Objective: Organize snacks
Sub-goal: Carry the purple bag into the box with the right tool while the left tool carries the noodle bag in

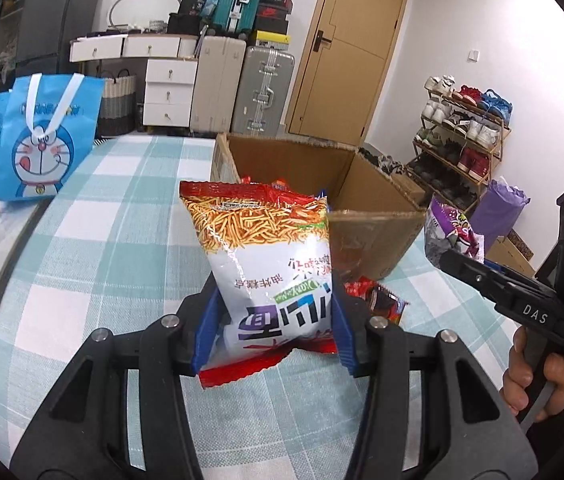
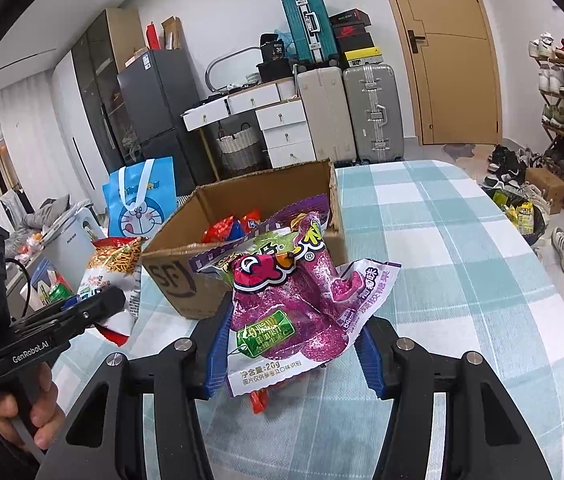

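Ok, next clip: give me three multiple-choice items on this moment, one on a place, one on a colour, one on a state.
1. Where does the cardboard box stand?
A. on the checked tablecloth
B. on the floor
C. on the shoe rack

2. What colour is most of the candy bag in the right gripper?
A. yellow
B. purple
C. black

3. What state is the left gripper in?
A. wide open and empty
B. lying on the table
C. shut on the noodle snack bag

Answers: 1 A, the box sits on the checked tablecloth; 2 B, its front is glittery purple; 3 C, both blue pads press the bag's sides.
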